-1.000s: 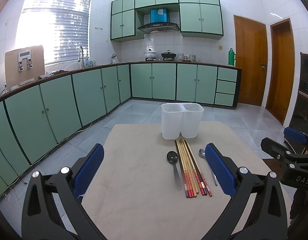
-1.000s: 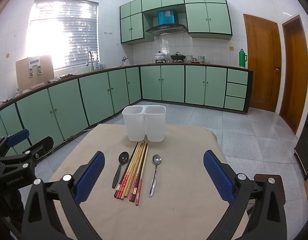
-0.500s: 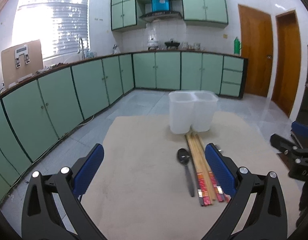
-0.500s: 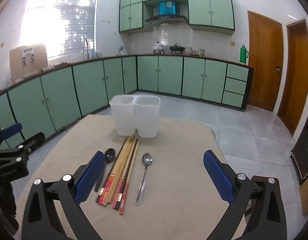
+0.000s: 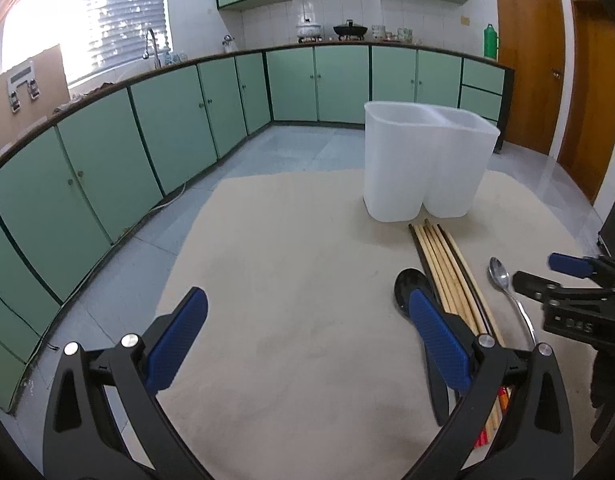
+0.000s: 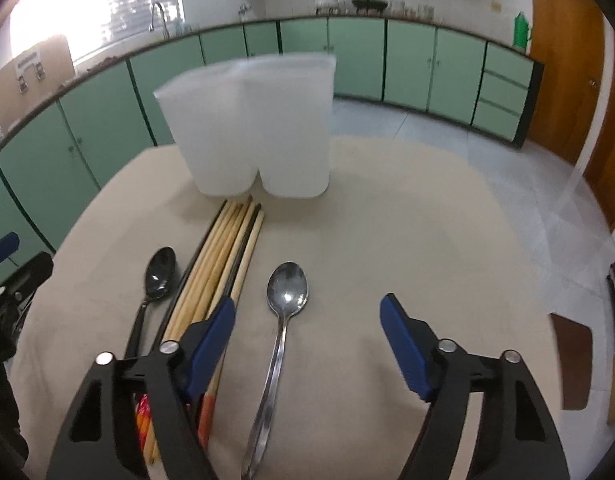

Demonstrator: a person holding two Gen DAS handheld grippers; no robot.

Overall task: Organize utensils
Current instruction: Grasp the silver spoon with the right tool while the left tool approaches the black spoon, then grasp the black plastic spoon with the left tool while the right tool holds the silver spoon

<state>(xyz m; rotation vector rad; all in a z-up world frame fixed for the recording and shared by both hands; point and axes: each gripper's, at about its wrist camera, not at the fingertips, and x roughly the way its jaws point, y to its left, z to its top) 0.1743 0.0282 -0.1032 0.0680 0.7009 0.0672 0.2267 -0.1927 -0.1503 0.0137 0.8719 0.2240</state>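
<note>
A white two-compartment holder (image 5: 427,164) (image 6: 255,128) stands at the far side of the beige table. In front of it lie a bundle of wooden chopsticks (image 5: 447,272) (image 6: 223,260), a black spoon (image 5: 407,292) (image 6: 155,284) to their left and a silver spoon (image 5: 507,292) (image 6: 279,328) to their right. My left gripper (image 5: 307,320) is open and empty, low over the table left of the black spoon. My right gripper (image 6: 307,324) is open, low, with the silver spoon lying between its fingers; it also shows in the left wrist view (image 5: 579,292).
The beige table (image 5: 287,260) has a rounded far edge with tiled floor beyond. Green kitchen cabinets (image 5: 147,120) run along the walls. A brown chair (image 6: 571,356) sits off the table's right side.
Both grippers have moved forward and down toward the utensils. The right gripper's jaws have narrowed and now straddle the silver spoon. The left gripper's right finger now covers part of the black spoon.
</note>
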